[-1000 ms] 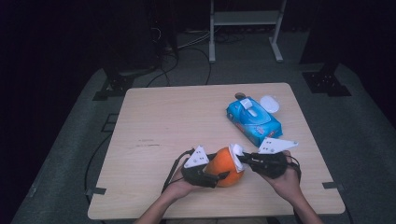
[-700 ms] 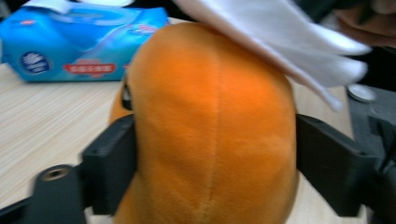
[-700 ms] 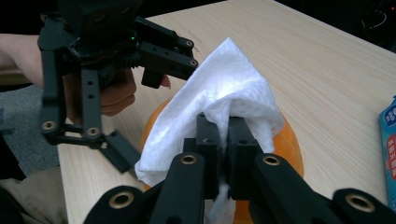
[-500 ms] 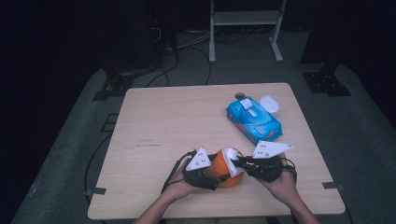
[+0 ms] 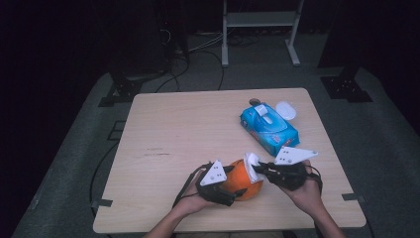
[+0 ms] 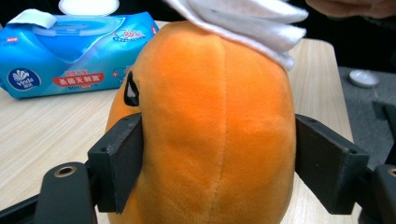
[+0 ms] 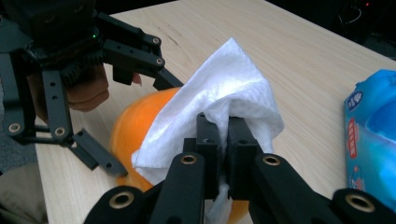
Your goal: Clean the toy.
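My left claw [image 6: 217, 154] brackets the orange plush toy [image 6: 205, 130] near the worktop's [image 5: 163, 129] front edge; its jaws have just been opening, though the pads seem to touch still. My right claw [image 7: 223, 140] is clenched on the white wipe [image 7: 224, 93]. I should hold the toy firmly and wipe with light strokes.

Dark lab or studio, bare wooden table [image 5: 188, 129], floor cables [image 5: 198, 47], metal stand [image 5: 260, 20]
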`<state>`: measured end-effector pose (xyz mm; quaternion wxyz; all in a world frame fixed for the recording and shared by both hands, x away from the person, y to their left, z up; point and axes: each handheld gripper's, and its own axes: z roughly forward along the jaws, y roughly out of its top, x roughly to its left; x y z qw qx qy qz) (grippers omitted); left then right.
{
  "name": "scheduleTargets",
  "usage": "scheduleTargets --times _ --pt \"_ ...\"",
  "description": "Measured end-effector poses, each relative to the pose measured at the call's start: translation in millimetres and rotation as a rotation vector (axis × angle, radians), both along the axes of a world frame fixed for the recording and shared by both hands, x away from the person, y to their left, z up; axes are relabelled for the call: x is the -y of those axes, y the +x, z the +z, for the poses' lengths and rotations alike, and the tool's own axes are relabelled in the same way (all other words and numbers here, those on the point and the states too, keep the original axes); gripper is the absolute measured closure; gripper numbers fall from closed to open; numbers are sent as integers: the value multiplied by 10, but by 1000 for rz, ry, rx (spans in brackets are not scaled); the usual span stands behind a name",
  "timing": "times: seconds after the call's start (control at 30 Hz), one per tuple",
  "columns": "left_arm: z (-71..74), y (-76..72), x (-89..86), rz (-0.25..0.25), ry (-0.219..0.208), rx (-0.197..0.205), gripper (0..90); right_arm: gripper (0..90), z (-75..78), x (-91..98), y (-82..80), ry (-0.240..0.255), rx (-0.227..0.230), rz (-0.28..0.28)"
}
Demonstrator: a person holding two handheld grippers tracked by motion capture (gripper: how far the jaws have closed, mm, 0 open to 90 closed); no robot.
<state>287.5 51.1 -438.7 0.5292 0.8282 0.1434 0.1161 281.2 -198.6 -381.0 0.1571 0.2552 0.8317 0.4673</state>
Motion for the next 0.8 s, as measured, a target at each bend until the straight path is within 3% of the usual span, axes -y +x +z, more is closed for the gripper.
scheduleTargets --times 0.13,0.23,0.33,0.5,0.6,0.67,0.8 --pt "13 -38 59 10 20 24 279 852 20 -68 -64 -25 9 27" --pt "3 -70 82 -11 39 39 285 851 32 -209 -120 -28 9 79" --pt "-3 -107 89 -19 56 66 294 850 34 -264 -130 -41 10 96" --pt "-21 -115 98 -33 47 77 286 850 41 -91 -41 -25 -2 51" --pt "-3 -79 91 -19 3 51 187 852 16 13 -16 -24 -25 40" --pt "-23 -65 98 -15 6 38 127 852 14 39 -34 -24 -42 54" --pt "-22 -118 126 -36 35 48 226 852 39 -56 -106 -57 -41 100"
